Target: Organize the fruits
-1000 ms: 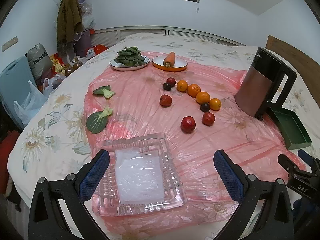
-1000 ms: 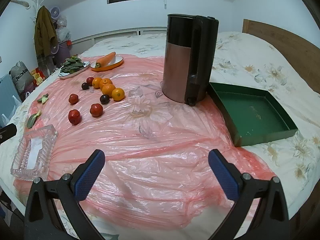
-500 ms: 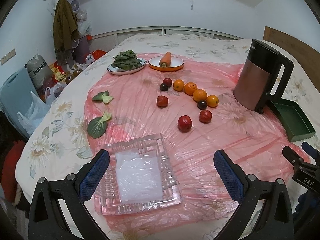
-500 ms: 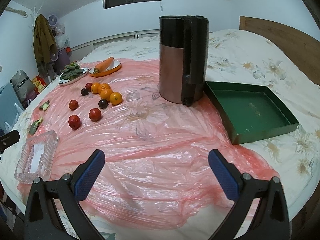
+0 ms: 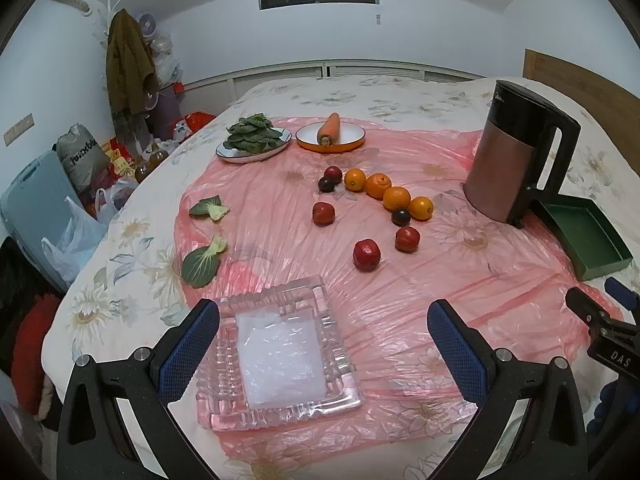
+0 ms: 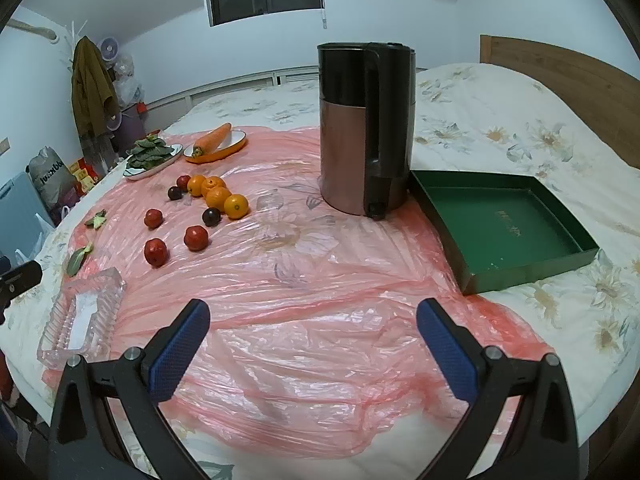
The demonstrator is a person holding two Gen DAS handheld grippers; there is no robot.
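We note a bed [image 5: 400, 92] under a pink sheet [image 6: 320, 280]. Kettle [image 6: 362, 128] and green tray [image 6: 500, 224] sit toward its right edge; faint gold writing in the tray is unreadable. A glass dish [image 5: 280, 352] lies at the near edge, between the left gripper's [image 5: 323, 338] spread jaws. Oranges [image 5: 394, 196], red fruits [image 5: 366, 254] and dark plums [image 5: 401, 216] cluster mid-sheet, well ahead of both. Right gripper [image 6: 313, 336] released, empty; "DAS" shows on its body.
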